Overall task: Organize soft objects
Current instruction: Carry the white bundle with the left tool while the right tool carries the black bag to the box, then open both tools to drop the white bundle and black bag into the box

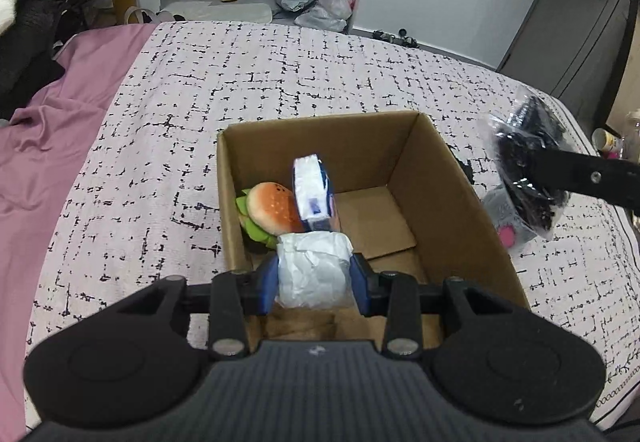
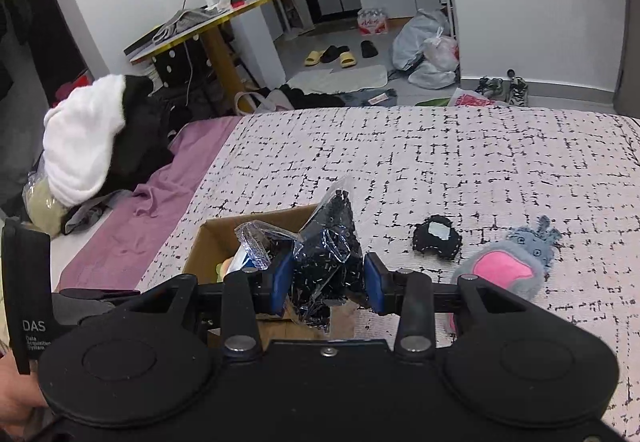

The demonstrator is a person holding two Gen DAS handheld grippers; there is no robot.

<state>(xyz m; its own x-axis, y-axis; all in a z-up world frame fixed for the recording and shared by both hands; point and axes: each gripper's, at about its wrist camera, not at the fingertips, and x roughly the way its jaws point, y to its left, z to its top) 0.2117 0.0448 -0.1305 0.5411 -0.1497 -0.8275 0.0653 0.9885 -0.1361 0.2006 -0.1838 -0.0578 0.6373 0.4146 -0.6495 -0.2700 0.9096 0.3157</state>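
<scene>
A cardboard box (image 1: 448, 177) stands open on the patterned bed cover. Inside lie a plush hamburger (image 1: 270, 207) and a blue-and-white packet (image 1: 312, 185). My left gripper (image 1: 314, 278) is shut on a white soft bundle (image 1: 312, 268) and holds it over the box's near-left part. My right gripper (image 2: 326, 276) is shut on a clear bag of black stuff (image 2: 330, 242), held beside the box's right side; the bag also shows in the left wrist view (image 1: 528, 169). A grey plush with a pink belly (image 2: 508, 266) and a small black soft item (image 2: 436, 238) lie on the bed.
A purple sheet (image 2: 160, 201) covers the bed's left side, with a white and black clothes pile (image 2: 92, 137) by it. Past the bed's far edge are a round table (image 2: 208, 25), slippers (image 2: 330, 55) and plastic bags (image 2: 428, 49). A dark cabinet (image 1: 580, 25) stands at right.
</scene>
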